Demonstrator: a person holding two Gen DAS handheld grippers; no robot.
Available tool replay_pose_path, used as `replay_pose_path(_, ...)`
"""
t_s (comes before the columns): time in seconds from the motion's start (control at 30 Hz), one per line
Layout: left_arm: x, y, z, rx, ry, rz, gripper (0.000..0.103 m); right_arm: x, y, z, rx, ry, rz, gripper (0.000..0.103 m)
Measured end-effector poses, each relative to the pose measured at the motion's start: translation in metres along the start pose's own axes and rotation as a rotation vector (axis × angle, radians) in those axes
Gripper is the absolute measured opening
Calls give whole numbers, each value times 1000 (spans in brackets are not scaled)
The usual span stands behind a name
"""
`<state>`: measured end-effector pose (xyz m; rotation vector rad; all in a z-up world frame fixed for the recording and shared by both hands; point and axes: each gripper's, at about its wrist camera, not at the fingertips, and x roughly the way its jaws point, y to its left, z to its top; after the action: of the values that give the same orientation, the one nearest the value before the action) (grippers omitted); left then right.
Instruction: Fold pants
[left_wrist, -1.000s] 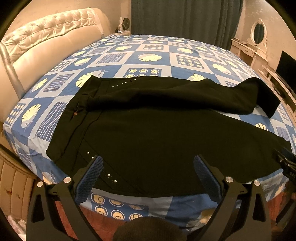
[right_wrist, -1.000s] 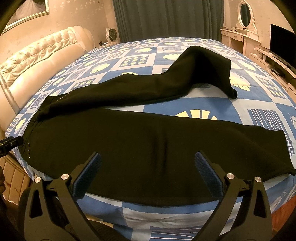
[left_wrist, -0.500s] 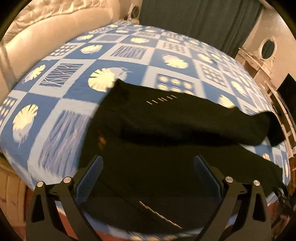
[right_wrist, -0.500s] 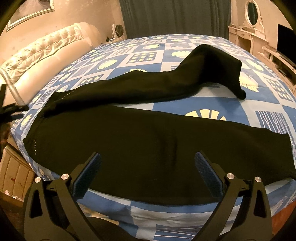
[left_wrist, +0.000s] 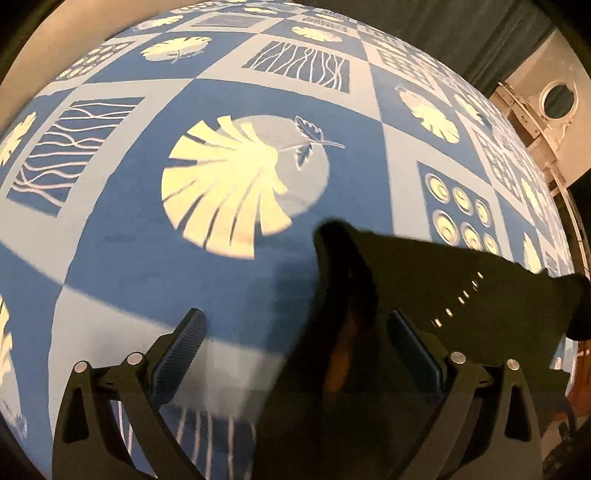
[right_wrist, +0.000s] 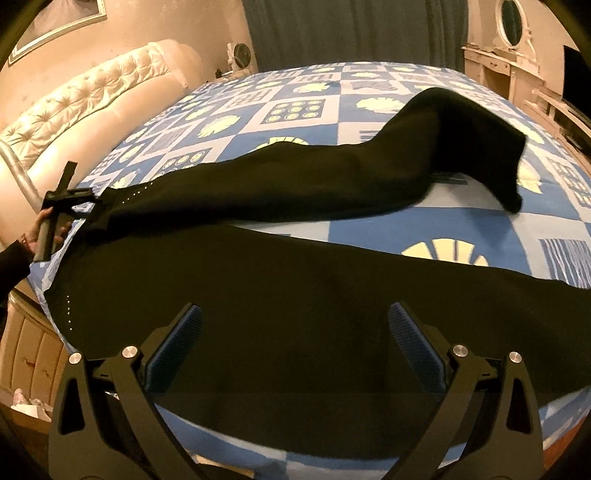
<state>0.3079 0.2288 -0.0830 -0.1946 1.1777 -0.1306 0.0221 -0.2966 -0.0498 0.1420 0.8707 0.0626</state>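
Black pants (right_wrist: 295, 277) lie spread across the bed with the two legs splayed apart. The near leg runs under my right gripper (right_wrist: 295, 343), which hovers open above it with nothing between its fingers. The far leg stretches to the back right and ends in a cuff (right_wrist: 509, 177). In the left wrist view my left gripper (left_wrist: 295, 350) is open and low over the waistband's far corner (left_wrist: 332, 240). Its right finger (left_wrist: 413, 354) is above the black cloth (left_wrist: 443, 288); its left finger (left_wrist: 181, 354) is above bare sheet. A hand (right_wrist: 40, 236) holds the left gripper (right_wrist: 79, 199) at the waist end.
The blue-and-white patterned sheet (left_wrist: 129, 240) covers a large bed. A tufted cream headboard (right_wrist: 92, 103) curves along the left. A dark curtain (right_wrist: 351, 29) hangs behind, and a dresser with an oval mirror (right_wrist: 509, 22) stands at the back right beside a dark screen (right_wrist: 576, 74).
My left gripper has swung forward and down from the near edge to the waistband's far corner. The right gripper has stayed over the near leg, shifting only slightly.
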Motion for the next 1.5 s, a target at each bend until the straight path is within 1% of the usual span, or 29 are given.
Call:
replay_pose_path(0.03,5,1,2,3,5,11,97,3,0,2,-1,5,8,101)
replay_pose_path(0.07,8,0,3,14,11,23,92,8,0,5,-1,11,18,101)
replay_pose_path(0.1,9,-1,4,31,10,35,82,11,-1,7,0,18,32,101)
replay_pose_path(0.13,8,-4,4,60,4,36,65,16,-1,11,-1,25,46,101)
replay_pose_path(0.17,6,-6,6,73,4,17,48,20,-1,15,0,31,59,101)
replay_pose_path(0.2,6,-6,9,78,10,-19,38,23,-2,20,1,36,74,101)
replay_pose_path(0.23,6,-8,10,77,29,-64,21,27,-2,26,-1,41,100,101)
replay_pose_path(0.27,6,-10,11,73,41,-77,13,31,-4,37,-1,40,152,101)
replay_pose_path(0.3,7,-12,12,71,52,-84,10,35,-5,46,3,37,187,101)
replay_pose_path(0.37,6,-17,12,85,55,-77,9,45,-9,75,-3,25,250,101)
replay_pose_path(0.43,6,-17,12,83,57,-77,8,58,-12,105,-47,15,306,101)
replay_pose_path(0.5,7,-15,12,69,61,-84,8,79,-13,142,-114,19,315,101)
replay_pose_path(0.53,7,-13,12,61,65,-87,8,92,-13,157,-145,50,343,101)
replay_pose_path(0.57,8,-12,13,60,70,-88,8,113,-11,176,-196,92,330,101)
replay_pose_path(0.6,10,-13,13,63,72,-88,8,127,-8,189,-231,116,313,101)
replay_pose_path(0.67,12,-14,14,68,76,-84,9,162,2,213,-322,188,311,101)
replay_pose_path(0.73,13,-16,16,75,80,-77,9,186,8,227,-387,207,273,101)
replay_pose_path(0.83,14,-16,18,76,83,-77,9,221,17,237,-414,303,345,101)
replay_pose_path(0.87,14,-15,19,70,84,-80,10,232,20,235,-424,354,375,96)
replay_pose_path(0.9,15,-14,19,62,84,-84,10,243,24,232,-442,407,368,63)
replay_pose_path(0.93,15,-14,19,54,84,-88,10,254,26,228,-457,467,321,43)
replay_pose_path(0.97,16,-15,20,55,83,-90,9,255,25,227,-445,472,312,31)
replay_pose_path(1.0,16,-16,20,62,80,-87,9,253,25,227,-437,471,328,23)
replay_pose_path(1.03,15,-16,20,61,78,-85,9,248,24,226,-435,464,339,18)
replay_pose_path(1.1,14,-17,20,47,71,-86,8,231,24,225,-435,413,338,15)
replay_pose_path(1.2,3,-16,20,28,19,-119,7,189,27,220,-443,289,347,13)
replay_pose_path(1.27,-12,-14,16,26,-32,-166,8,157,33,213,-470,210,332,12)
replay_pose_path(1.37,-37,-13,9,18,-100,-231,8,96,44,189,-538,83,291,12)
replay_pose_path(1.5,-72,-9,-7,3,-182,-339,8,41,53,147,-564,-21,260,12)
